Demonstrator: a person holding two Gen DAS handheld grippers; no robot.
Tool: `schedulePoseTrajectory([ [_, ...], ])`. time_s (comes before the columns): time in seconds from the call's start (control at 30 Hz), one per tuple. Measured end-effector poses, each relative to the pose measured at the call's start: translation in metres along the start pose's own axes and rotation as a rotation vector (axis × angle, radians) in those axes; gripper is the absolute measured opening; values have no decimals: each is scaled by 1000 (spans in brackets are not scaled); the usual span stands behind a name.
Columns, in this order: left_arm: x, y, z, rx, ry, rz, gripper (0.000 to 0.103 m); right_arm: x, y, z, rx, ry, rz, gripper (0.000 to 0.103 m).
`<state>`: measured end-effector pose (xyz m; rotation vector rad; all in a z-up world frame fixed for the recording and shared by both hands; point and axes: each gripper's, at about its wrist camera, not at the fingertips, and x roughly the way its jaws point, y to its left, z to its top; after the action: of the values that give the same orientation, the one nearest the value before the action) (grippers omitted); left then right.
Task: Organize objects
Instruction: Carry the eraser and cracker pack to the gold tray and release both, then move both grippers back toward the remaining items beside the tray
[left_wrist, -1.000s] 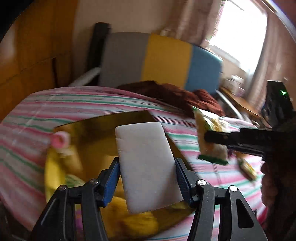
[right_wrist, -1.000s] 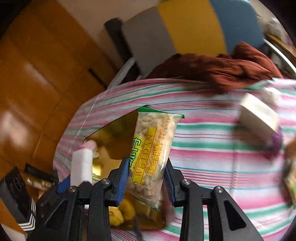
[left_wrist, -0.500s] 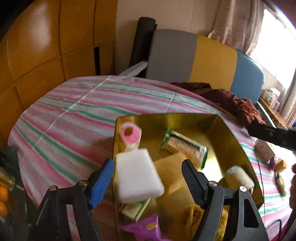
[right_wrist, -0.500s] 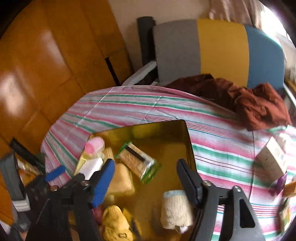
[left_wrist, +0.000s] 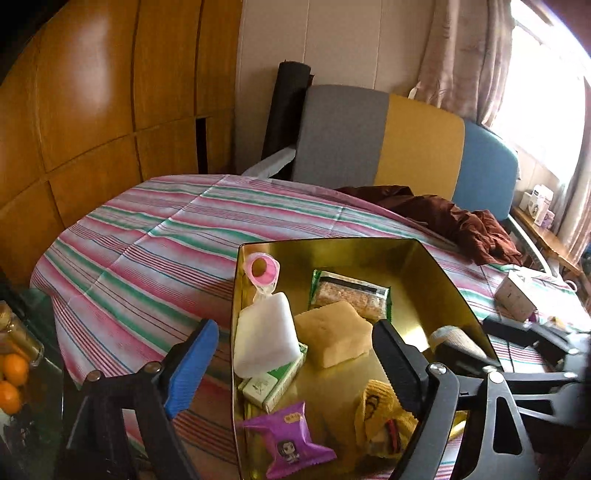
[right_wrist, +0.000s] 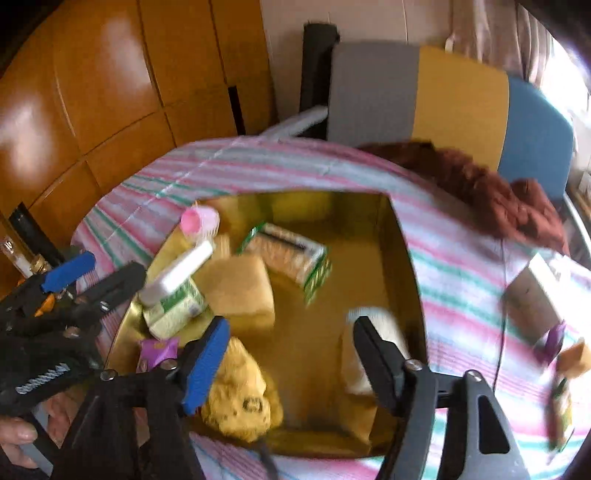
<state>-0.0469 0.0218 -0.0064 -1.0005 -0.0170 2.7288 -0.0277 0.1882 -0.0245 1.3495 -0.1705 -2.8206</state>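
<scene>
A gold tray (left_wrist: 332, 242) sits on the striped tablecloth. In it lie a white foam block (left_wrist: 264, 336), a green-edged snack packet (left_wrist: 349, 295), a yellow sponge (left_wrist: 332, 332), a pink roll (left_wrist: 262, 269) and a yellow plush toy (left_wrist: 380, 417). My left gripper (left_wrist: 293, 328) hovers over the tray's near left side with its jaws opening, and its pads touch nothing. My right gripper (right_wrist: 291, 325) hangs above the tray (right_wrist: 402, 258) with its jaws closing on empty air. The snack packet (right_wrist: 291, 254) and the white block (right_wrist: 177, 273) lie free below.
A green-and-white box (left_wrist: 273, 384), a purple packet (left_wrist: 288, 439) and a beige roll (left_wrist: 450, 336) also fill the tray. A white carton (right_wrist: 535, 288) and small packets lie on the cloth to the right. A brown cloth (left_wrist: 443, 218) is heaped by the chair, and oranges (left_wrist: 14, 369) sit at far left.
The left gripper let go of the white block and the right gripper let go of the snack packet. Both things now lie in the tray, and both grippers have drawn back.
</scene>
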Motion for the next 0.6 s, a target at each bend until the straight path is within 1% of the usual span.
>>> schedulePoseTrajectory([
  [0.07,-2,0,-4,-1,4,3,87,-1,2,-7,-11,-6,-20,66],
  [0.13,-5,0,-9,-4,8,4,87,-6,1,-14,-9,-20,-40,66],
  [0.23,-7,0,-14,-3,14,9,87,-12,-2,-18,12,-36,-38,66],
  [0.33,-8,-3,-19,0,18,12,88,-20,-5,-24,13,-59,-70,68],
  [0.6,-12,-15,-25,42,15,6,89,-27,-12,-34,31,-60,-88,68],
])
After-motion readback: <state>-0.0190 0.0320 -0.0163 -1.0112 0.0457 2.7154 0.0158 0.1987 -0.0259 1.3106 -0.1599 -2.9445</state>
